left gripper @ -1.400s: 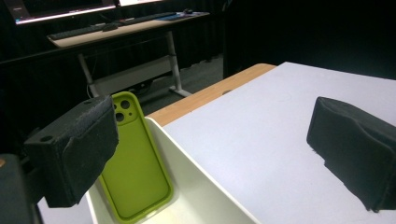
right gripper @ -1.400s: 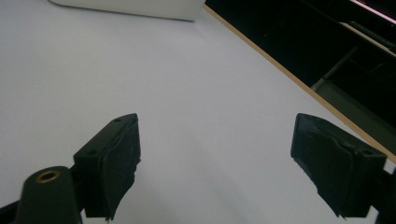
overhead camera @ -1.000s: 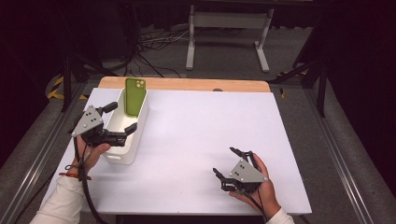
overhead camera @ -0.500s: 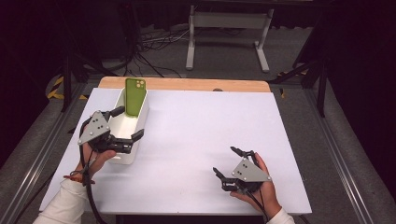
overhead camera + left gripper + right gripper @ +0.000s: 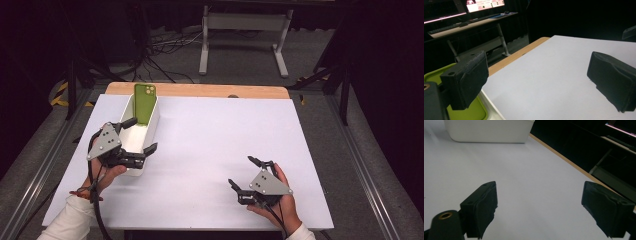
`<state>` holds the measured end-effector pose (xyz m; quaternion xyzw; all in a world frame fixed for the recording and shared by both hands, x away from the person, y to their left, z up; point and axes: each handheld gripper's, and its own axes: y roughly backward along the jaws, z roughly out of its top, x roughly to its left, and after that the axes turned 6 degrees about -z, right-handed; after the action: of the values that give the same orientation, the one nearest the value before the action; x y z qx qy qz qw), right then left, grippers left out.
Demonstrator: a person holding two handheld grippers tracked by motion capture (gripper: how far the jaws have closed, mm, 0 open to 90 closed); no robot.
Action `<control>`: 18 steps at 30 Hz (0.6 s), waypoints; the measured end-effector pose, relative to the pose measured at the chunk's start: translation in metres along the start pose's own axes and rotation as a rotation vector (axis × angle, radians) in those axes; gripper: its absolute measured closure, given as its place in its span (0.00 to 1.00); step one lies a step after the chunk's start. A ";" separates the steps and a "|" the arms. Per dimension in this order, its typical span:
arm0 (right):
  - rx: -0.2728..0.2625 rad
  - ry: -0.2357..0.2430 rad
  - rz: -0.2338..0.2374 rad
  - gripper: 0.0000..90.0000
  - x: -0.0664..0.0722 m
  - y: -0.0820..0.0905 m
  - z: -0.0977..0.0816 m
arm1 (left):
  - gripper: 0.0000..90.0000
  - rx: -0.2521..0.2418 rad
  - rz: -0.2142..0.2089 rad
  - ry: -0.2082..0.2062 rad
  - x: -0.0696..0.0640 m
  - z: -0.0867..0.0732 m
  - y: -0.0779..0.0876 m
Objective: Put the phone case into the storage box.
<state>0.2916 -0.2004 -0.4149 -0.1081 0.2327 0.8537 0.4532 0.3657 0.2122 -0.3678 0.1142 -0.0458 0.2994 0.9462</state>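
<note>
A green phone (image 5: pixel 144 101) leans upright against the far end of a long white bin (image 5: pixel 151 131) at the table's left. My left gripper (image 5: pixel 141 134) hovers open over the bin's near half, with nothing between its fingers. In the left gripper view its jaws (image 5: pixel 536 80) stand wide apart, the left one over the phone's green surface (image 5: pixel 474 112) and the bin's white rim (image 5: pixel 492 107). My right gripper (image 5: pixel 240 171) rests open near the front right of the table, holding nothing. In the right gripper view (image 5: pixel 542 207) it looks across the bare table toward the bin (image 5: pixel 489 131).
The white table top (image 5: pixel 225 130) ends in a wooden strip (image 5: pixel 200 90) at the far edge. Beyond it on the dark floor are a metal stand (image 5: pixel 245 30) and cables (image 5: pixel 160 45). Rails run along both sides of the table.
My left gripper has drawn back from the phone, toward the person and slightly right along the bin. The right gripper has stayed where it was.
</note>
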 end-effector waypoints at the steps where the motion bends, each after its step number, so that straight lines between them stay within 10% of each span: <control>1: -0.002 -0.005 0.003 0.16 0.000 0.000 0.000 | 0.05 0.001 0.001 -0.001 -0.001 0.000 0.000; 18: -0.014 -0.028 0.000 0.16 -0.003 0.002 0.003 | 0.05 0.000 -0.017 -0.021 -0.013 -0.002 0.002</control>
<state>0.2917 -0.2016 -0.4110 -0.0993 0.2203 0.8569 0.4554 0.3539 0.2067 -0.3716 0.1177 -0.0548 0.2900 0.9482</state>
